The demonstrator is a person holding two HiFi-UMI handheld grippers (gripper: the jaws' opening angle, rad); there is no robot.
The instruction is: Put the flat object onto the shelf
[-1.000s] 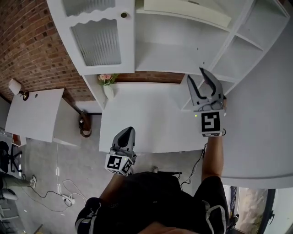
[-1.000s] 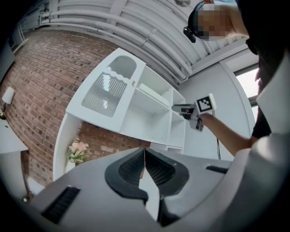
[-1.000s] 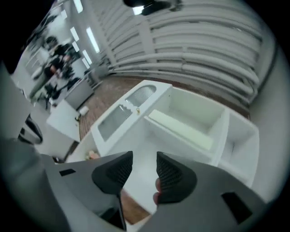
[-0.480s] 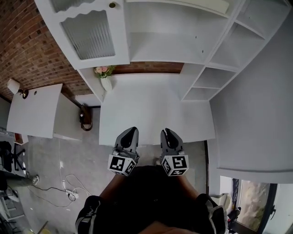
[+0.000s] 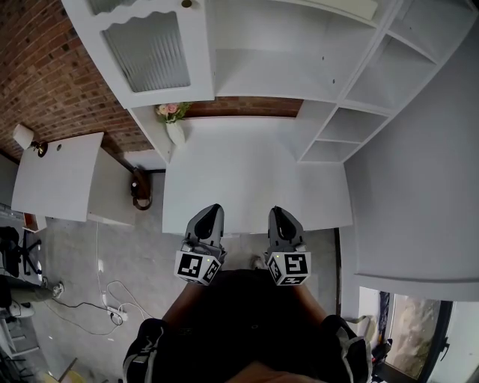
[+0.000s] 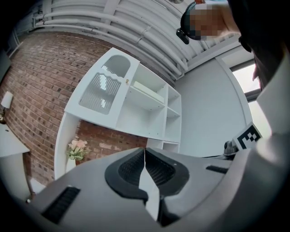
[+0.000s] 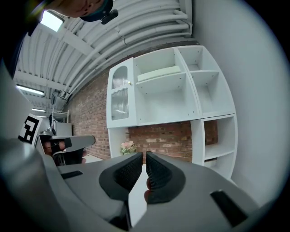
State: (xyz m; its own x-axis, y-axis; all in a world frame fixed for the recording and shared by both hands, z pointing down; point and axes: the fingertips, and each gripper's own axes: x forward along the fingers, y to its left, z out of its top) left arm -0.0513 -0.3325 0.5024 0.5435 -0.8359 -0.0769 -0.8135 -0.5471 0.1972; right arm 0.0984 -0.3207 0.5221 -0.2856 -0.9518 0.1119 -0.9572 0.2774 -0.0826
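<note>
The left gripper point(image 5: 211, 214) and right gripper point(image 5: 278, 216) hang side by side at the near edge of the white desk point(image 5: 254, 179), close to the person's body. Both sets of jaws are pressed together with nothing between them. Each gripper's cube point(image 5: 196, 268) bears black-and-white square markers. The flat object point(image 5: 352, 9), a pale slab, lies on an upper board of the white shelf point(image 5: 277, 93), well apart from both grippers.
</note>
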